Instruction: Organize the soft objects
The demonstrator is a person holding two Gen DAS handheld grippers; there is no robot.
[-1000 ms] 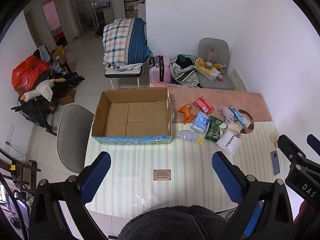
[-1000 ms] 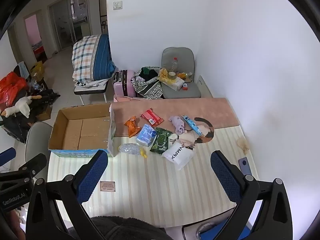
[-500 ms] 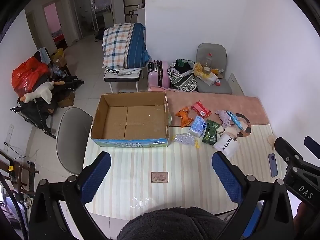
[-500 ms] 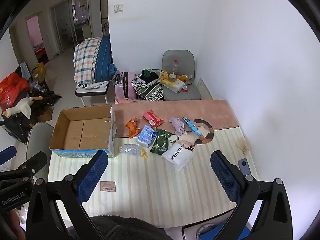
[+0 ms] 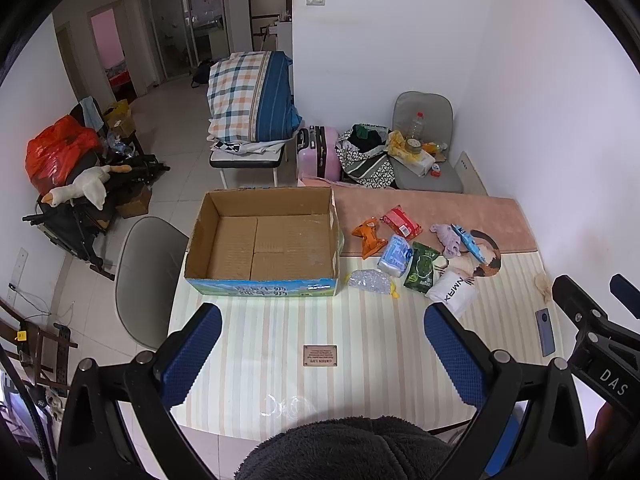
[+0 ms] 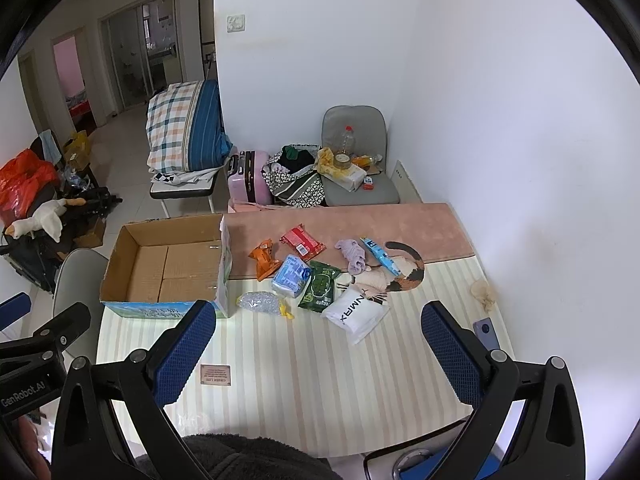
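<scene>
An open cardboard box (image 5: 264,244) (image 6: 168,264) stands empty on the table's left. Right of it lie soft packs: an orange packet (image 5: 368,236) (image 6: 264,258), a red packet (image 5: 402,222) (image 6: 302,242), a blue tissue pack (image 5: 395,255) (image 6: 291,276), a green wipes pack (image 5: 421,271) (image 6: 320,290), a white pouch (image 5: 452,294) (image 6: 354,312), a clear crinkled bag (image 5: 370,281) (image 6: 260,302) and a lilac cloth (image 5: 447,236) (image 6: 352,254). My left gripper (image 5: 322,354) and right gripper (image 6: 318,354) hang open and empty, high above the table's near edge.
A phone (image 5: 546,332) (image 6: 486,332) and a crumpled tissue (image 6: 482,292) lie at the table's right edge by the wall. A grey chair (image 5: 148,276) stands left of the table. A small plaque (image 5: 320,355) lies near the front.
Both grippers have risen and drawn back a little, so the table looks smaller and lower in view. Nothing on the table has moved.
</scene>
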